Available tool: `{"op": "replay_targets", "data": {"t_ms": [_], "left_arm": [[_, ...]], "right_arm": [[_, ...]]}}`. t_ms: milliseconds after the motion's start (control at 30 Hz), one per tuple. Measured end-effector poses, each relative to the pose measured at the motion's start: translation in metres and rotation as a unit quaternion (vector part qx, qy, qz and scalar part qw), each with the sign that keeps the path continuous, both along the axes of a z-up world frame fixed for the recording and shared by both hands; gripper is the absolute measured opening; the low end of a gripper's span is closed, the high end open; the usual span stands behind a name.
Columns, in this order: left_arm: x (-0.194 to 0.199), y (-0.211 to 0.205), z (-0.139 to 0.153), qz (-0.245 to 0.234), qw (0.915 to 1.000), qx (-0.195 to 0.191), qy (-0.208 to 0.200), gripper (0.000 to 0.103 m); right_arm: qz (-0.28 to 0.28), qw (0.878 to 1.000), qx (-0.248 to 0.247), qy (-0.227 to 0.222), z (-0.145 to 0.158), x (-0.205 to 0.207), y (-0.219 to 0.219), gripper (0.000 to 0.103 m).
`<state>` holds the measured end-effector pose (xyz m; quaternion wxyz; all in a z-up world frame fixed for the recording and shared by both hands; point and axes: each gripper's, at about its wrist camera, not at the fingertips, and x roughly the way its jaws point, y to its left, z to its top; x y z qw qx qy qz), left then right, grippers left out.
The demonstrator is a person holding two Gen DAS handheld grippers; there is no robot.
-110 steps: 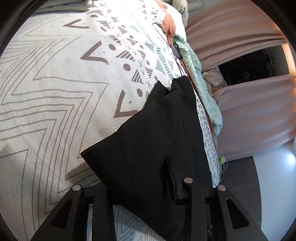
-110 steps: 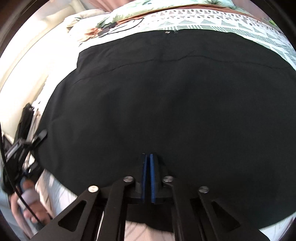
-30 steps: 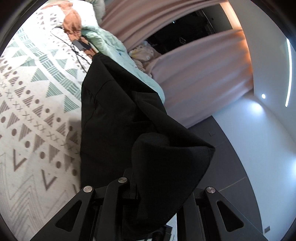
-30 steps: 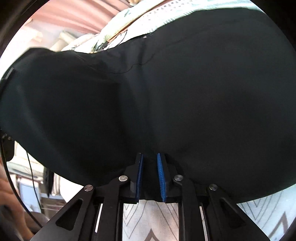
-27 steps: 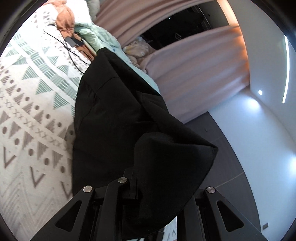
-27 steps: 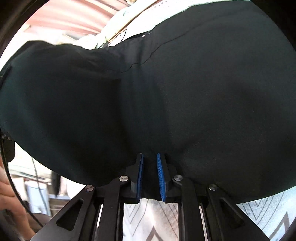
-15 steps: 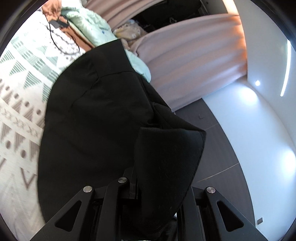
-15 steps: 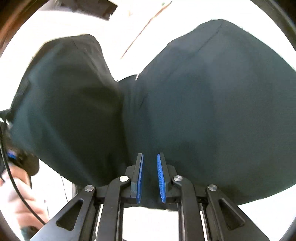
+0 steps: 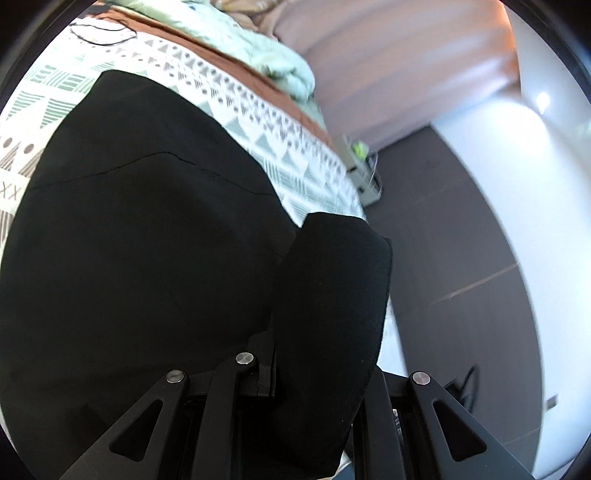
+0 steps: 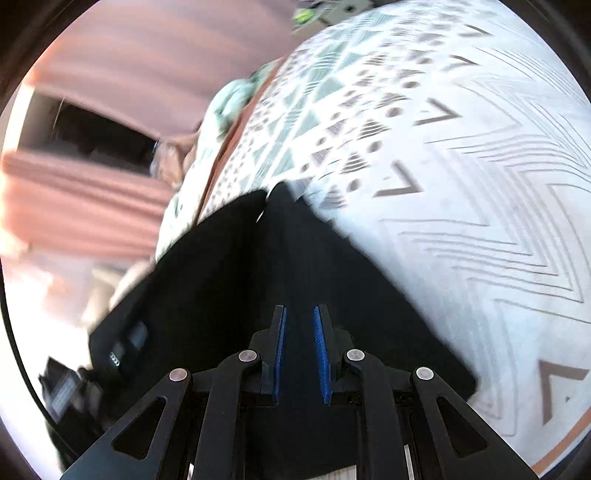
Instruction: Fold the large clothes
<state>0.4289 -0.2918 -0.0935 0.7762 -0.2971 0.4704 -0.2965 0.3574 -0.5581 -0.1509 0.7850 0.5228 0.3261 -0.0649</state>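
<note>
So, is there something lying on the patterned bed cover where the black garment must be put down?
Nothing visible blocks it. The black fabric garment already hangs over the white patterned bed cover, which looks bare beside it. A thin black cable and a mint green blanket lie only at the far edge.

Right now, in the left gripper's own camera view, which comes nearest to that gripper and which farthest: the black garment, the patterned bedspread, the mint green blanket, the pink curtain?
1. Black garment: in the left gripper itself.
2. Patterned bedspread: under and beyond the garment.
3. Mint green blanket: along the bed's far edge.
4. Pink curtain: behind the bed, upper right.
</note>
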Motion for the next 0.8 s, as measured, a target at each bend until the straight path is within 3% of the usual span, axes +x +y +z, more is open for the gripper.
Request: {"op": "replay_targets", "data": {"t_ms": [167,200,267,333,400,433,467,667,800], "left_arm": [[-0.008,-0.019,-0.012,-0.025,0.9991,0.031,0.012,0.016],[-0.009,-0.02,-0.012,-0.031,0.9988,0.034,0.013,0.02],[-0.008,-0.018,-0.011,-0.045,0.9985,0.024,0.018,0.031],[-0.007,-0.012,-0.009,-0.065,0.9974,-0.012,0.029,0.063],[-0.008,-0.002,-0.004,-0.074,0.9954,-0.049,0.034,0.08],[-0.009,0.006,0.001,-0.071,0.9956,-0.056,0.027,0.084],[-0.011,0.014,0.006,-0.064,0.9964,-0.054,0.017,0.084],[-0.022,0.088,0.007,0.007,0.9995,-0.029,-0.012,0.084],[-0.025,0.133,0.0,0.062,0.9975,0.014,-0.033,0.084]], "right_arm": [[-0.036,0.999,0.018,-0.006,0.001,-0.028,-0.024,0.016],[-0.039,0.999,0.021,-0.007,0.001,-0.032,-0.025,0.016],[-0.042,0.999,0.025,-0.009,0.0,-0.047,-0.032,0.016],[-0.044,0.999,0.029,-0.011,0.004,-0.043,-0.041,0.017],[-0.046,0.998,0.029,-0.014,0.005,-0.036,-0.04,0.025],[-0.045,0.998,0.028,-0.017,0.006,-0.035,-0.041,0.037],[-0.043,0.998,0.028,-0.022,0.007,-0.033,-0.041,0.047],[-0.014,0.999,0.006,-0.04,0.016,-0.026,-0.03,0.068],[-0.001,0.999,-0.029,-0.029,0.022,-0.023,-0.017,0.069]]}}
